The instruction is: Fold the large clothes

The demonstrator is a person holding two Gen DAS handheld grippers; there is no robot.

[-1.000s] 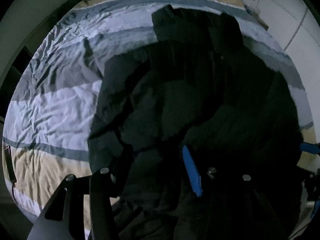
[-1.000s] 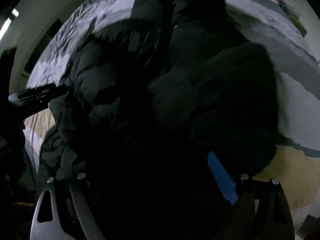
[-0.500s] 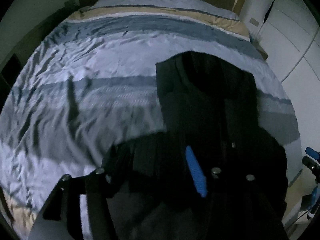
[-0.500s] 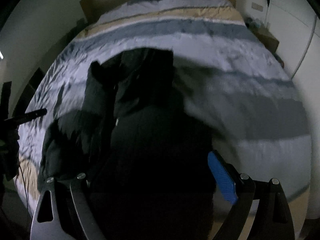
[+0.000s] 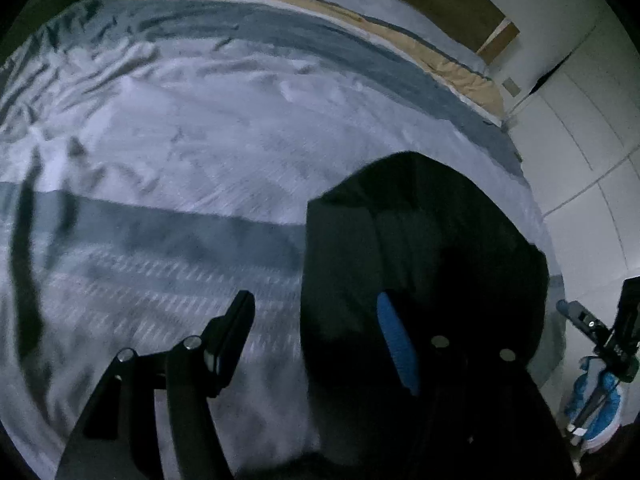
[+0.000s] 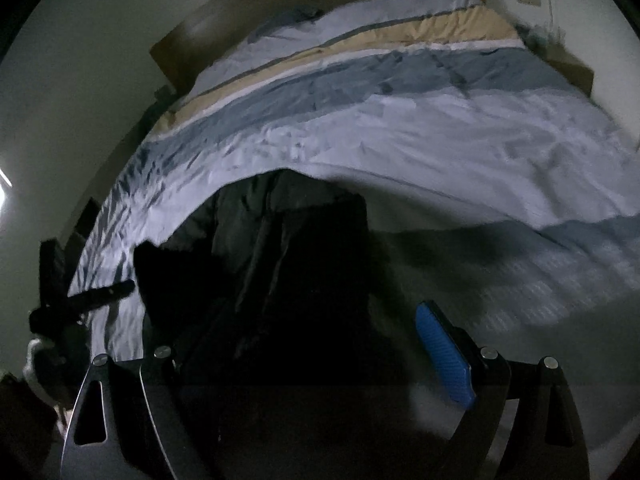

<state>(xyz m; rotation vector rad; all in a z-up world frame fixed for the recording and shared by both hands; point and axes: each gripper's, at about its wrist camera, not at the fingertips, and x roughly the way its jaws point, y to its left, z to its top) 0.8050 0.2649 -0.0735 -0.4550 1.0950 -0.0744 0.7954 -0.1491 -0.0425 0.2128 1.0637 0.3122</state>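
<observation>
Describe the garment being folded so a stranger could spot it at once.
Start from the bed, covered by a wrinkled duvet striped in white, grey-blue and tan. Toward its near end, a dark, puffy jacket hangs raised in front of both cameras. It is the only near-black, bulky thing against the pale bedding, with a seam running down its middle.

Dim room, low bluish light. Large bed with a creased duvet cover in white, grey-blue and tan stripes (image 5: 192, 128) fills the scene; the tan band runs along the far end. Brown wooden headboard (image 6: 320, 8) stands behind it against a plain pale wall (image 6: 80, 92). White panelled wardrobe doors (image 5: 584, 136) stand to the right of the bed. Bright sliver of light (image 6: 3, 184) at far left.
</observation>
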